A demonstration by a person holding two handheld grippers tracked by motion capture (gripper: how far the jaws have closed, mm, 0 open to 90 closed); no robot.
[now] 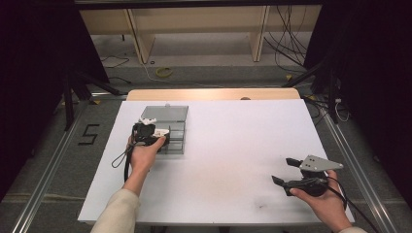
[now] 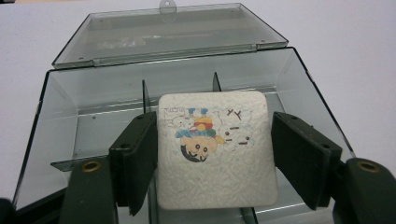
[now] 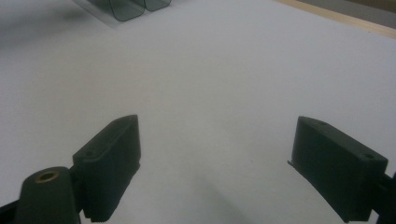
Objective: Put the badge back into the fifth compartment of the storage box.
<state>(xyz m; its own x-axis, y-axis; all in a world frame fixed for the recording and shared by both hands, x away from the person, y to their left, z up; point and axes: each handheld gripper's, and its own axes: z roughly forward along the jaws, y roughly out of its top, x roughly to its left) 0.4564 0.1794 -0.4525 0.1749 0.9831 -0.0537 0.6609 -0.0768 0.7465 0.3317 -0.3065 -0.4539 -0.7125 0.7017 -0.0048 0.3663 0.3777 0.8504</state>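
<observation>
The tile (image 2: 217, 149), white with a cartoon print, stands in the middle compartment of the open clear box (image 2: 70, 102), between the left gripper's (image 2: 215, 163) parted jaws, a gap showing at its right. The right gripper (image 3: 215, 163) hovers over the bare table (image 3: 224, 70), jaws wide apart.

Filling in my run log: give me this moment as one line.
left gripper: jaws flank white cartoon tile, gap on one side | tile over open clear divided box | right gripper: open, empty, above table
</observation>
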